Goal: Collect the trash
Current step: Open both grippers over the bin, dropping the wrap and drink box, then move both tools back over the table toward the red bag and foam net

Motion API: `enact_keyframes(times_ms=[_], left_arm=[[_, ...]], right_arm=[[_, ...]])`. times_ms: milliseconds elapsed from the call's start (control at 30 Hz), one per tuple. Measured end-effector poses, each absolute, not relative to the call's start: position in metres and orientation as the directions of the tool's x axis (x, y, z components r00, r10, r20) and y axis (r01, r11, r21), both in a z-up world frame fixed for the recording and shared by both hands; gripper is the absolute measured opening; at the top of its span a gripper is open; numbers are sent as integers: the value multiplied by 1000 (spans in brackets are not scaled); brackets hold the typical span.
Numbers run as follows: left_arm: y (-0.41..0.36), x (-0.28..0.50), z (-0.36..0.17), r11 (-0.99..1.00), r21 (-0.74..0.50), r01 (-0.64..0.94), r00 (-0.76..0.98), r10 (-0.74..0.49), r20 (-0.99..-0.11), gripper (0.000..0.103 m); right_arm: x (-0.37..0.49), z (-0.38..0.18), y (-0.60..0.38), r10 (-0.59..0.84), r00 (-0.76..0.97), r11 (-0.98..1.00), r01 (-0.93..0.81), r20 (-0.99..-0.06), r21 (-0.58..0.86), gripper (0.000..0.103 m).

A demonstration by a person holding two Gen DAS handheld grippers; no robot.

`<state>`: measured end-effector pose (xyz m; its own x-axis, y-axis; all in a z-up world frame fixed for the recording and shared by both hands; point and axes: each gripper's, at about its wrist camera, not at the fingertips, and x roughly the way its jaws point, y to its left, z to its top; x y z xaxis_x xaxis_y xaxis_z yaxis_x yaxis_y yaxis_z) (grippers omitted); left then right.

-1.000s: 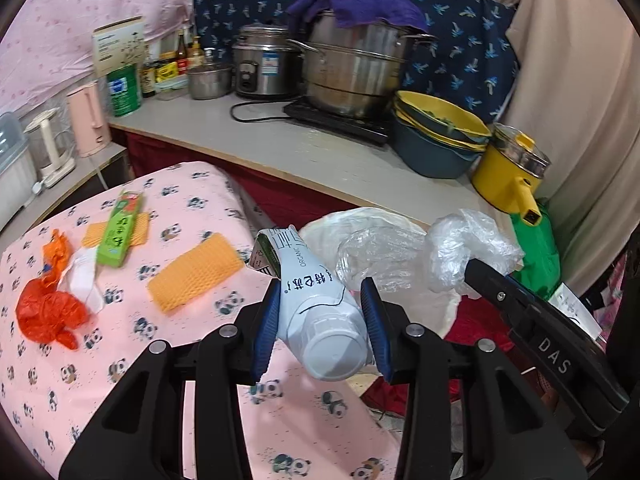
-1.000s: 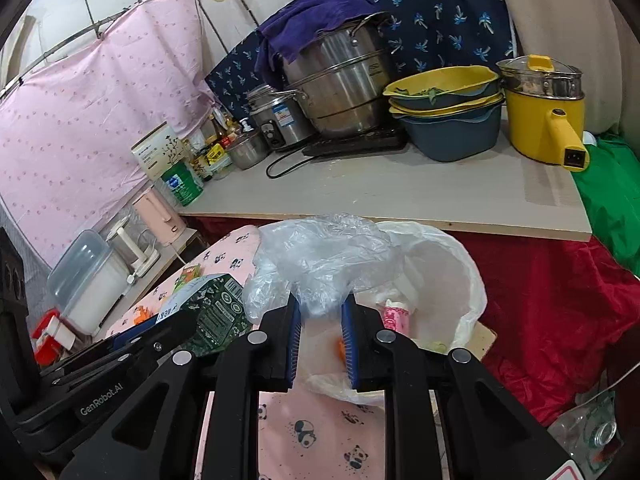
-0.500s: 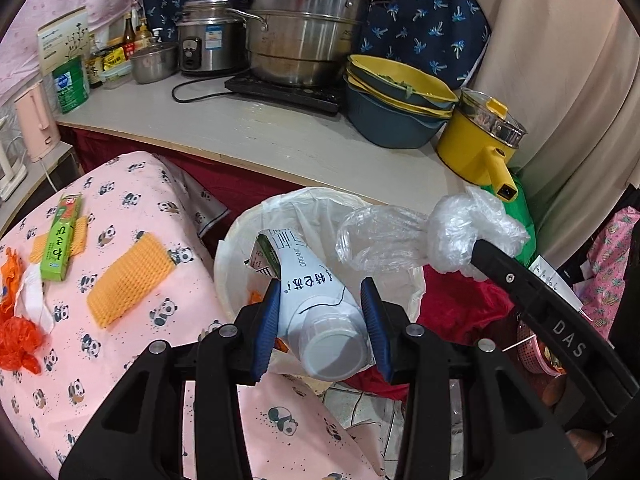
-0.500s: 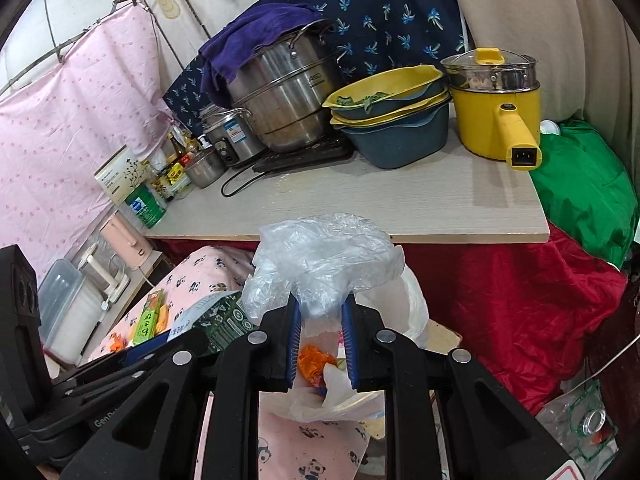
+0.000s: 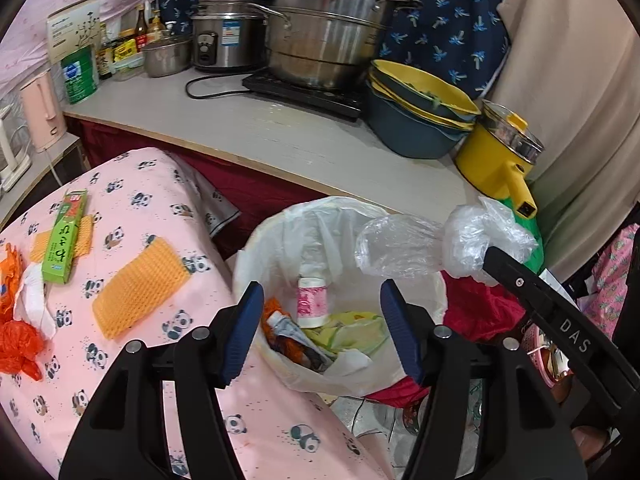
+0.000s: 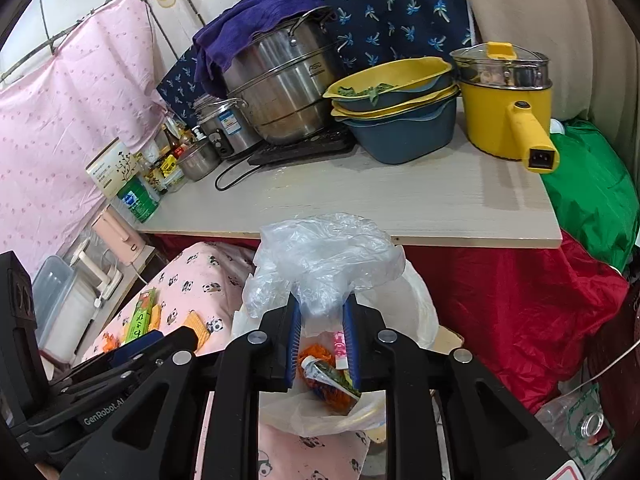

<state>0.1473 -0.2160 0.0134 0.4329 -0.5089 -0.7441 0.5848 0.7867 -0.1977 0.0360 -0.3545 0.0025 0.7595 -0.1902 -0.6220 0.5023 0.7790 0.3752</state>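
Several scraps already lie in the bin [image 5: 280,236] below the spread, empty left gripper [image 5: 322,330]; the right gripper [image 6: 322,346] pinches a plastic bag [image 6: 324,256]; a green box [image 5: 66,236] and an orange net [image 5: 140,286] wait leftward.

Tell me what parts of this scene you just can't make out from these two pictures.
- Bottom of the trash bag: left view, buried under trash.
- Pink-labelled bottle: right view, mostly behind the right gripper.
- Labels on the sauce bottles: both views, too small.
- Orange bag: left view, cut off by the edge.
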Motion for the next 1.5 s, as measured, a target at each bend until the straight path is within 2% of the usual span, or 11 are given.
enact_keyframes(times_ms=[133, 200, 267, 400, 467, 800, 1233, 1300, 1367, 1500], left_arm=[[-199, 156, 17, 809, -199, 553, 456, -494, -740, 58], [-191, 160, 19, 824, -188, 535, 477, -478, -738, 62], [-183, 162, 21, 838, -178, 515, 501, -463, -731, 70], [-171, 167, 23, 856, -160, 492, 528, -440, -727, 70], [-164, 170, 24, 863, -160, 479, 535, -432, -726, 70], [-139, 178, 27, 886, -159, 436, 563, -406, -720, 70], [-89, 186, 30, 921, -169, 350, 601, -359, -714, 71], [-79, 187, 30, 928, -170, 332, 608, -348, -713, 72], [-66, 189, 30, 935, -172, 309, 618, -335, -711, 79], [-40, 192, 29, 949, -174, 264, 633, -306, -711, 80]], right_arm=[[49, 3, -347, -174, 759, 790, 487, -627, 371, 23], [54, 4, -343, -170, 760, 796, 481, -627, 368, 25], [59, 4, -338, -167, 760, 801, 476, -628, 363, 28], [67, 7, -331, -173, 760, 806, 475, -627, 353, 44], [70, 9, -329, -176, 760, 807, 475, -625, 350, 47], [82, 21, -315, -169, 771, 820, 456, -614, 345, 51], [109, 33, -266, -100, 788, 873, 362, -608, 327, 52], [113, 33, -257, -87, 789, 880, 347, -608, 324, 52], [117, 34, -247, -71, 789, 888, 328, -610, 322, 52], [126, 33, -226, -43, 786, 903, 294, -616, 312, 52]])
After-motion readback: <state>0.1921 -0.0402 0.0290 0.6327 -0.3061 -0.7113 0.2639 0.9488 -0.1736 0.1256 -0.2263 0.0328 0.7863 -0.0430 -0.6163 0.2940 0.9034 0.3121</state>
